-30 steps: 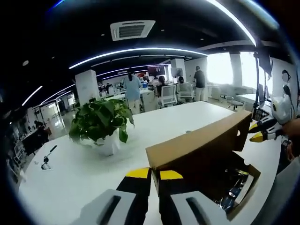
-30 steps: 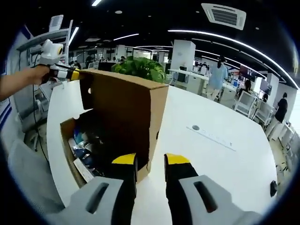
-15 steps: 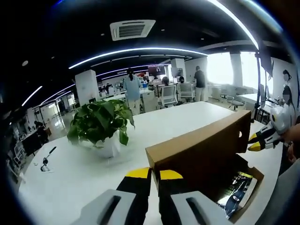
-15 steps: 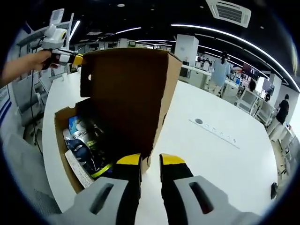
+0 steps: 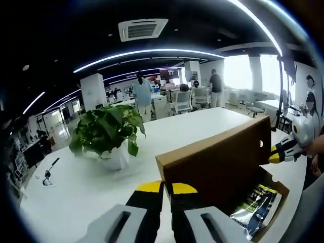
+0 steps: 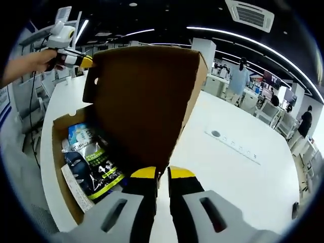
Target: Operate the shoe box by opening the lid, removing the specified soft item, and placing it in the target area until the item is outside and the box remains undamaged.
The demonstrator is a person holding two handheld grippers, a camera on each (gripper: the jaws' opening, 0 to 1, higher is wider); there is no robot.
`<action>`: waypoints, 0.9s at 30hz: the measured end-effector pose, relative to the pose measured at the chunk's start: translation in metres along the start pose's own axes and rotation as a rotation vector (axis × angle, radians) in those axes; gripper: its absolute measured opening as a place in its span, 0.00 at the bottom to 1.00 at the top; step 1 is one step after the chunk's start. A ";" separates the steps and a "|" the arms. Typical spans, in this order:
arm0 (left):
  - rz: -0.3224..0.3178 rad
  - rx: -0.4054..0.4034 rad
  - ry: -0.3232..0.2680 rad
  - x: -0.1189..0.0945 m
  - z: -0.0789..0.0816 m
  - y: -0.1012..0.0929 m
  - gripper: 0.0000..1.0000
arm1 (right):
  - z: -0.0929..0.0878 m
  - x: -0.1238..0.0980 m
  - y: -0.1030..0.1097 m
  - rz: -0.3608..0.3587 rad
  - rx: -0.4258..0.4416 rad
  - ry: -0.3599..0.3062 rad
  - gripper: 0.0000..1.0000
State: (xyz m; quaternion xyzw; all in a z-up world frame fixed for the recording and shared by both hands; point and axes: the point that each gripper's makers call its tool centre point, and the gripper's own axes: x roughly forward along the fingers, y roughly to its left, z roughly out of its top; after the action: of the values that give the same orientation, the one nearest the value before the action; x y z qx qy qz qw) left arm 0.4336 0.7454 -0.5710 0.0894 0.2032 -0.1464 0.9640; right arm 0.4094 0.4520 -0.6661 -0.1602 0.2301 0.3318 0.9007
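The brown corrugated-cardboard shoe box point(image 6: 66, 167) sits on the white tabletop point(image 6: 238, 177) with its hinged brown cardboard lid point(image 6: 144, 101) raised close to upright. In the right gripper view the right gripper point(image 6: 157, 174) is seen with its yellow-tipped jaws drawn nearly together on the lid's near corner edge, so the lid is judged pinched there. In the left gripper view the left gripper point(image 5: 162, 188) is likewise narrowed onto the opposite end of the lid point(image 5: 212, 162); a firm grip is likely, though actual contact cannot be told from the pictures. The left gripper also shows in the right gripper view at the lid's far top corner point(image 6: 83, 62). The soft item, a glossy blue-and-black plastic pouch with a yellow-green stripe point(image 6: 91, 164), lies flat inside the box, uncovered, with a strip of white paper point(image 6: 76, 185) beside it. The step in hand is judged to be finishing the lid opening. For this, both ends are best swung back evenly so the hinge crease is not twisted or torn; the lid is best left past upright so it stays open, and one gripper then freed for the pouch. A green leafy plant in a white pot point(image 5: 109, 136) stands well apart behind the box.
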 end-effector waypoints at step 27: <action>0.000 -0.086 0.141 0.019 -0.051 -0.005 0.07 | 0.007 0.016 -0.012 0.005 -0.079 0.000 0.03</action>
State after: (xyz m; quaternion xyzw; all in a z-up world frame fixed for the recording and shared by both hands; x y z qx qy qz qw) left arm 0.4296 0.7485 -0.6257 0.0582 0.2766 -0.1308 0.9503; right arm 0.4304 0.4545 -0.6664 -0.1950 0.2172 0.3430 0.8928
